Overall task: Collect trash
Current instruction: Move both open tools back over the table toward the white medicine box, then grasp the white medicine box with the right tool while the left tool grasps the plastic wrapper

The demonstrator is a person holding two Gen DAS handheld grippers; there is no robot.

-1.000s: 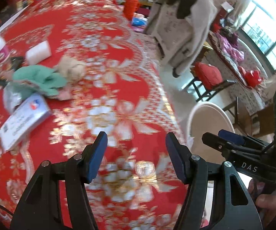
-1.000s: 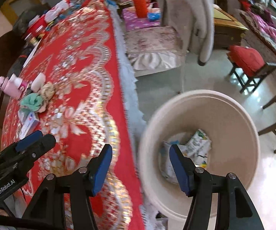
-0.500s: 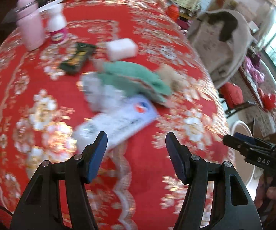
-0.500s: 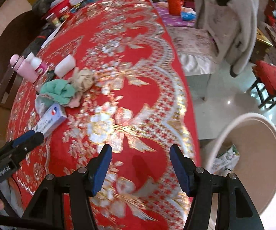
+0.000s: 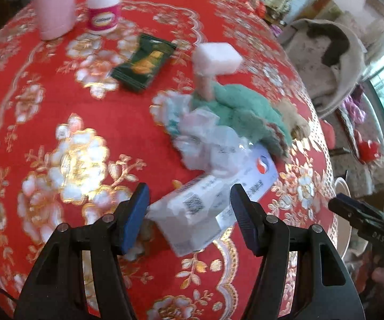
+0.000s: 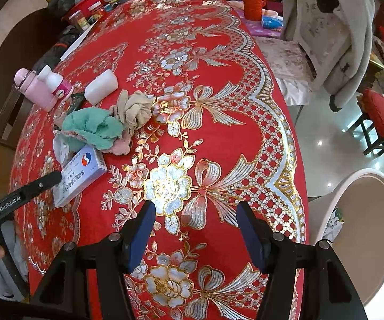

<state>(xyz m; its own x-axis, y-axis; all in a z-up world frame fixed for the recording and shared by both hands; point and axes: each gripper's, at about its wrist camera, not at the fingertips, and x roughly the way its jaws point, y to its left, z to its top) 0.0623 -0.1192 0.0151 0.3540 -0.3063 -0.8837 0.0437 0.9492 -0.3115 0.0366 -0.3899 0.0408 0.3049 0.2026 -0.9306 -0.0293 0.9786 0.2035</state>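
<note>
Hovering over the red tablecloth (image 6: 218, 85), the left gripper (image 5: 188, 210) is pointing steeply down with its jaws standing apart and empty, and the white box (image 5: 213, 200) is lying just ahead of it, framed between the blue pads; judging by that, the person is lining up to pinch the box across its narrow width. The box is flat and stiff, printed card with a barcode and a round logo, so it should be sitting firm in a squeeze. Beyond the box, crumpled clear plastic (image 5: 207, 138) is puffing up, thin and springy, and a soft green cloth (image 5: 245, 106) is slumping against it, with a white foam-like block (image 5: 217, 58) and a glossy dark sachet (image 5: 144, 62) farther off. Two smooth bottles, one pink (image 5: 53, 2) and one white (image 5: 104, 5), are standing upright at the far left, likely not trash.

The right gripper (image 6: 195, 229) is hanging over bare embroidered cloth, jaws likewise apart and holding nothing, probably waiting its turn. To its right, below the table edge, the round beige bin (image 6: 365, 229) is sitting open-mouthed with a printed wrapper (image 6: 333, 226) inside, ready for the next piece. A wadded beige rag (image 6: 136, 109) is lying ahead and to the left.
</note>
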